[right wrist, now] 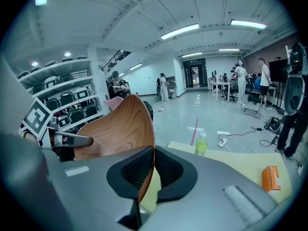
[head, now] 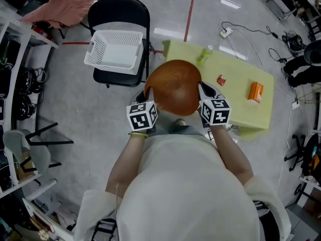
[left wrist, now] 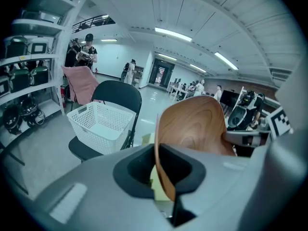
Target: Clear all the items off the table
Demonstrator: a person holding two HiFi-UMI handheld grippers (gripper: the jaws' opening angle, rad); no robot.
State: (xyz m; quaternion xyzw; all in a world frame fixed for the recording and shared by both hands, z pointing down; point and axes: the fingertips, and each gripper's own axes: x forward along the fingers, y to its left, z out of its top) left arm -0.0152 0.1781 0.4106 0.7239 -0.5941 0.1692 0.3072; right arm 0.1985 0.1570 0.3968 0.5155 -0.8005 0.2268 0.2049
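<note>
Left gripper and right gripper each pinch the wooden bowl rim, jaws narrow. Risk: thin-edge grips, so uneven motion toward the white basket could twist it loose.

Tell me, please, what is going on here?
A person is holding up a wooden bowl with two tools. The left hand-held gripper and the right hand-held gripper are each shut on its rim, on opposite sides. A bottle, a small red item and an orange box are on the table beyond it. A white basket sits on a chair left of the table.
</note>
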